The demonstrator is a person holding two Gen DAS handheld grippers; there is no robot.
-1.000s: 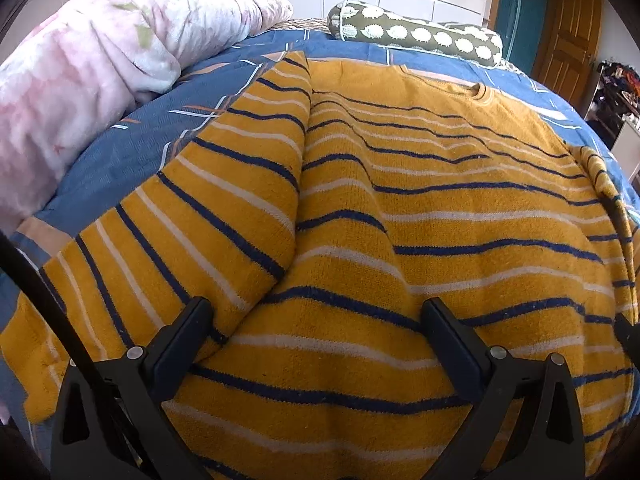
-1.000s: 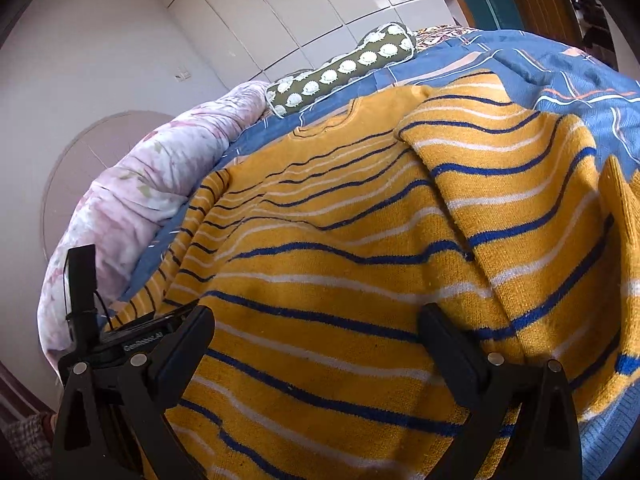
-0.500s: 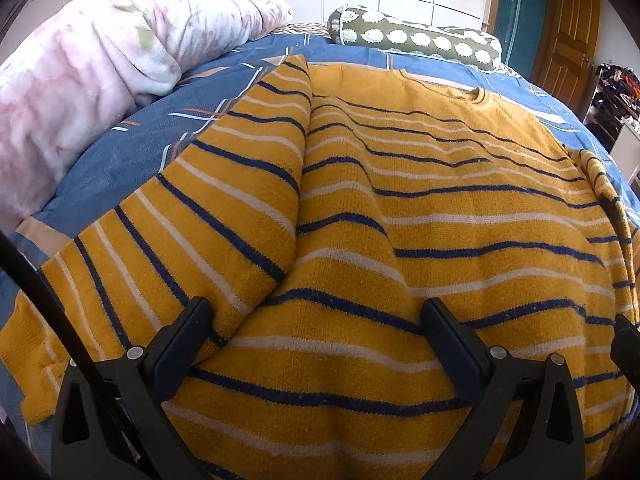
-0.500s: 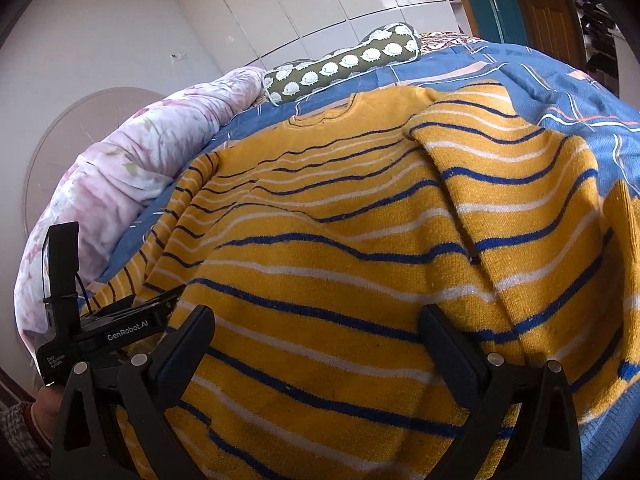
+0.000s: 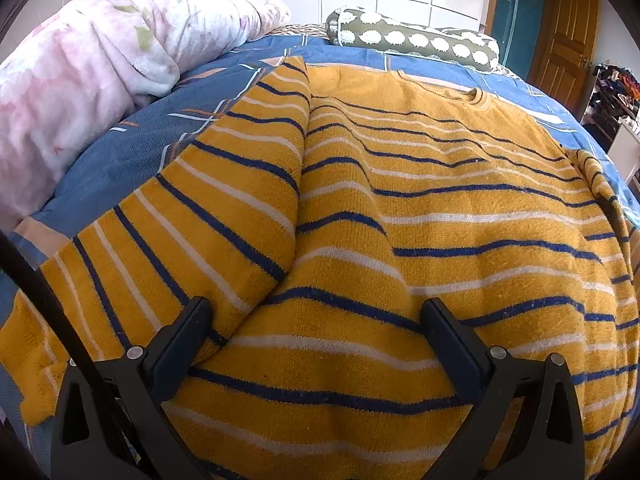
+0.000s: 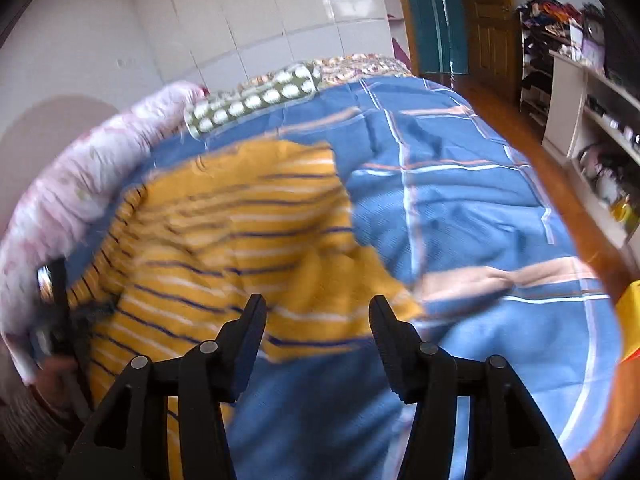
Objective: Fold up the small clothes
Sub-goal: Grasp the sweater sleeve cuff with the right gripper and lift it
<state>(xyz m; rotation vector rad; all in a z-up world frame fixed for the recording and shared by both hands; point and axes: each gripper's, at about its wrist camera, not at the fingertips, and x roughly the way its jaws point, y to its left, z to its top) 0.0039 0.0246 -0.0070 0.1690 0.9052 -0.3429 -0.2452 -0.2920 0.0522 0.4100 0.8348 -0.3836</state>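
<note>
Sweater (image 5: 400, 208): mustard-yellow knit with navy and white stripes, lying flat on the bed (image 5: 132, 152), collar toward the far edge and hem at the near edge. Its left sleeve (image 5: 192, 232) is folded in along the body and runs diagonally toward the near left corner of the bed; the cuff end lies on the blue cover. Left gripper (image 5: 316, 312): jaws spread wide, low over the hem, one finger at the sleeve fold and the other on the body; nothing between them. Right gripper (image 6: 318, 316): jaws parted to a moderate gap, nothing gripped, over the blue cover at the sweater's right edge; this view is motion-blurred, so whether the fingertips touch the cloth cannot be told. Bed: blue cover with white and peach lines, mostly bare on its right half. Duvet (image 5: 100, 60): pink floral, bunched along the left edge of the bed, apart from the sweater. Bolster (image 5: 412, 38): olive with white hedgehog print, lying across the far edge just beyond the collar. Wardrobe (image 6: 248, 12): glossy white panels behind the bed. Door (image 5: 568, 36): brown wood, beyond the far right corner. Shelves (image 6: 592, 112): white, cluttered, off the right edge of the bed.
</note>
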